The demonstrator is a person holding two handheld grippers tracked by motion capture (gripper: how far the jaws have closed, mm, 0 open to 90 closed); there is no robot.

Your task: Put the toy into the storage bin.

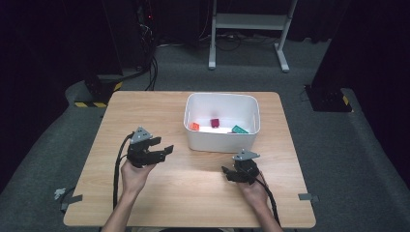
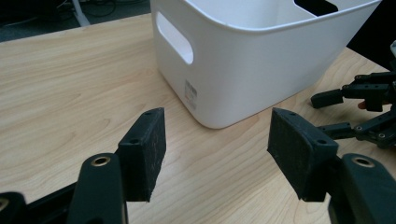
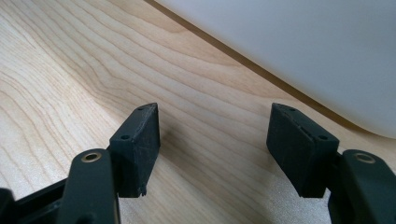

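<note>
The white bin (image 1: 222,122) sits centre frame on the counter (image 1: 145,111). The left tongs (image 1: 162,147) lie just to its lower left and the right tongs (image 1: 231,172) below it; both stand wide and empty. The left gripper view shows the bin's handle slot (image 2: 175,44). The high view shows inside an orange block (image 1: 194,126), a maroon block (image 1: 214,123) and a green block (image 1: 239,129).

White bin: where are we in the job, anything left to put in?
Done: three small blocks, orange, dark red and green, lie inside the white bin. In hand: nothing; left gripper and right gripper are both open, empty, near the bin. Left: no loose blocks visible on the table.
</note>
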